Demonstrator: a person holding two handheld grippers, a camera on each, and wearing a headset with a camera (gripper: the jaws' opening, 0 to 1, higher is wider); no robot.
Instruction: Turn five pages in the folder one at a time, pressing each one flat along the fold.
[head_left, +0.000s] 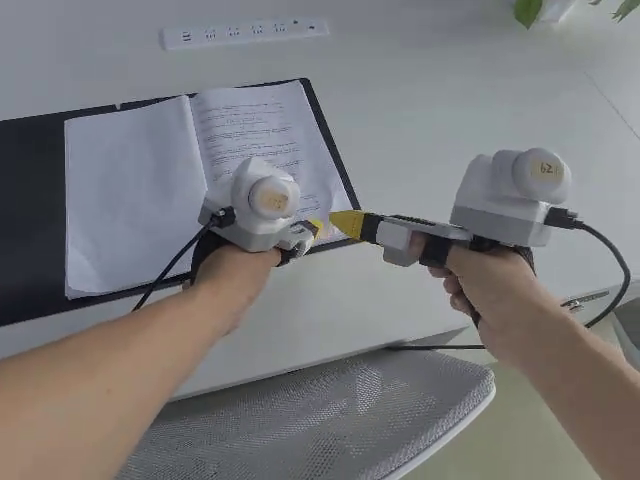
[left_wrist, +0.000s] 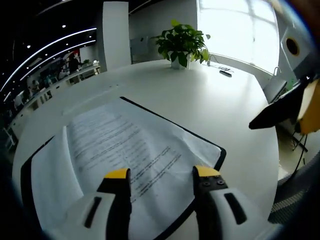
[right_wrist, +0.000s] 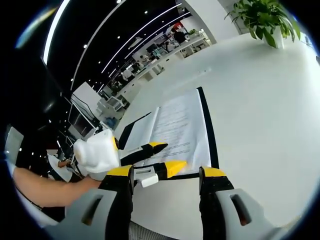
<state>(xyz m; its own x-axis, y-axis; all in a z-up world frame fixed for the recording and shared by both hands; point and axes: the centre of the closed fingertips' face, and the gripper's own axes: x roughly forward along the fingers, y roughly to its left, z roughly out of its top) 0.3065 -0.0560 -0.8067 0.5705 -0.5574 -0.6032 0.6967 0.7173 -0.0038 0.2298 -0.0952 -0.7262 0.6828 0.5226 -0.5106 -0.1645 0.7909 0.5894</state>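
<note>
A black folder (head_left: 30, 150) lies open on the white table, a blank sheet (head_left: 130, 190) on its left and a printed page (head_left: 265, 130) on its right. My left gripper (head_left: 310, 228) hovers over the printed page's near right corner. Its jaws stand open above the printed page (left_wrist: 125, 145) with nothing between them (left_wrist: 161, 175). My right gripper (head_left: 350, 222) sits just right of the folder's corner, pointing left at the left gripper. It is open (right_wrist: 166, 172), with the left gripper (right_wrist: 97, 152) and the folder (right_wrist: 207, 125) ahead of it.
A white power strip (head_left: 245, 32) lies at the table's far edge. A potted plant (left_wrist: 182, 42) stands farther along the table. A mesh chair seat (head_left: 320, 420) is below the near table edge. Bare tabletop (head_left: 450, 110) spreads right of the folder.
</note>
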